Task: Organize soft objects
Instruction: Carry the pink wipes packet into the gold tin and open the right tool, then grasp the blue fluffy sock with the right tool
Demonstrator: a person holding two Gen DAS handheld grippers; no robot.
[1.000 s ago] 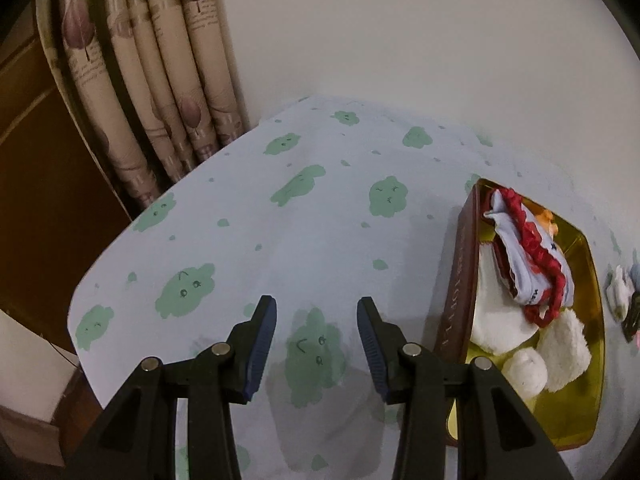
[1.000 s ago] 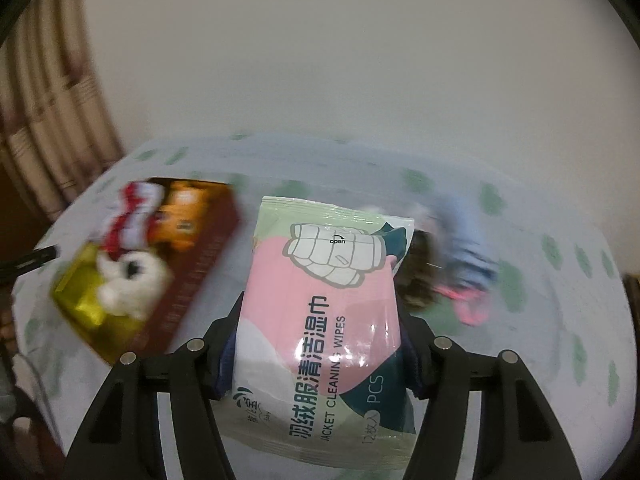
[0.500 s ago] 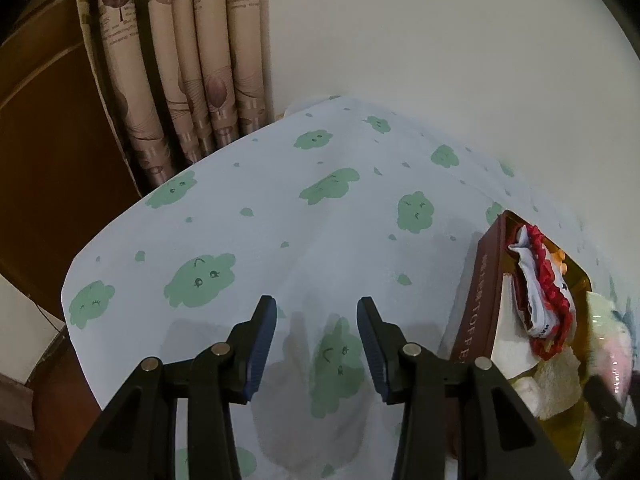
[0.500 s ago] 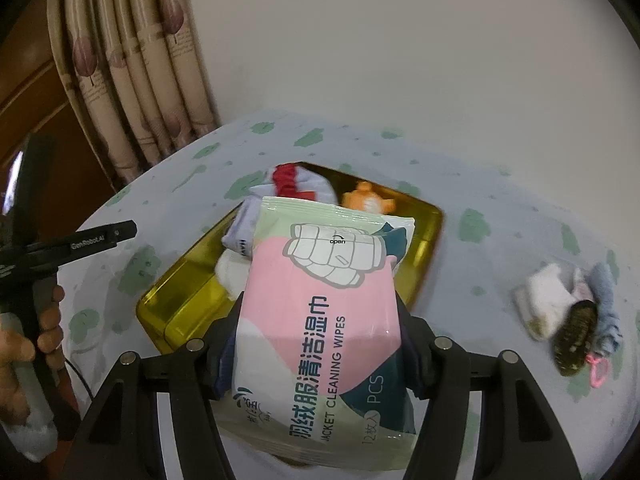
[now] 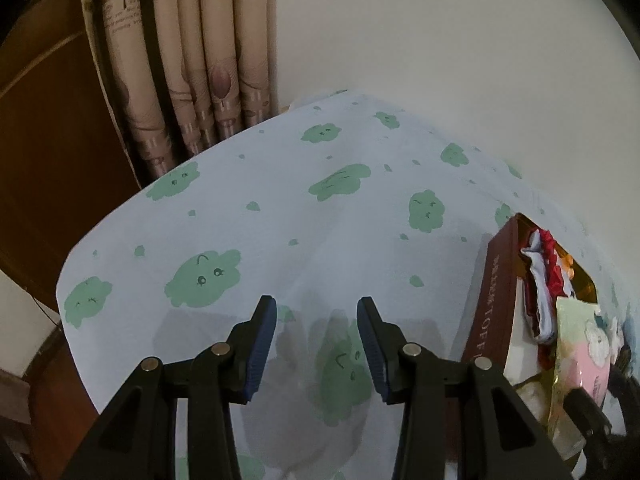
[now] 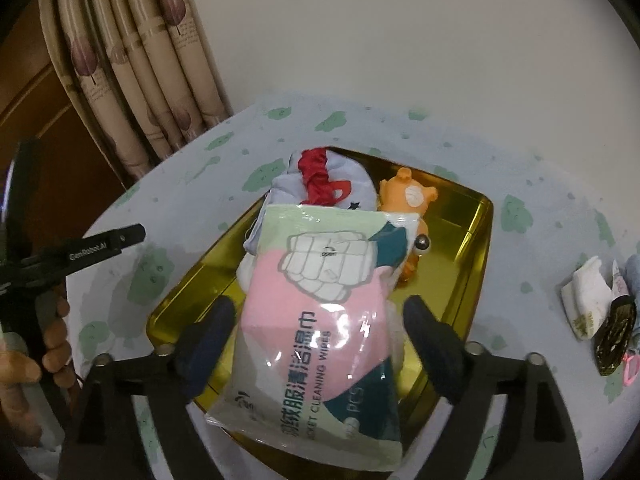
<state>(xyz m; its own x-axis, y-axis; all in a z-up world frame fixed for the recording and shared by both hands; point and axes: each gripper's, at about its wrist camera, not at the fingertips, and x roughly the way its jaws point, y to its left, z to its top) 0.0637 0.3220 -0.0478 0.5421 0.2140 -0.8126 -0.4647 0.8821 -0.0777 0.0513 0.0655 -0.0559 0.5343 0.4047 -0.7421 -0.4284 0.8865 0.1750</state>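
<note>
A pink and green pack of cleaning wipes [image 6: 324, 308] lies between the spread fingers of my right gripper [image 6: 320, 312], over the gold tin tray [image 6: 476, 232]; the fingers stand apart from its sides. The tray holds a folded pale cloth with a red scrunchie [image 6: 320, 180], an orange plush toy [image 6: 408, 196] and white fluffy items. In the left wrist view the tray [image 5: 496, 292] and the wipes pack [image 5: 580, 352] sit at the right edge. My left gripper [image 5: 316, 320] is open and empty over the tablecloth, left of the tray.
The round table has a pale blue cloth with green blobs [image 5: 320, 200]. Right of the tray lie a small white packet [image 6: 588, 296], a dark hair clip [image 6: 614, 332] and a bluish cloth [image 6: 634, 276]. Curtains [image 5: 192, 60] and a wall stand behind.
My right gripper moved over the tray with the wipes pack, then opened its fingers off the pack. My left gripper drifted a little left and stayed open.
</note>
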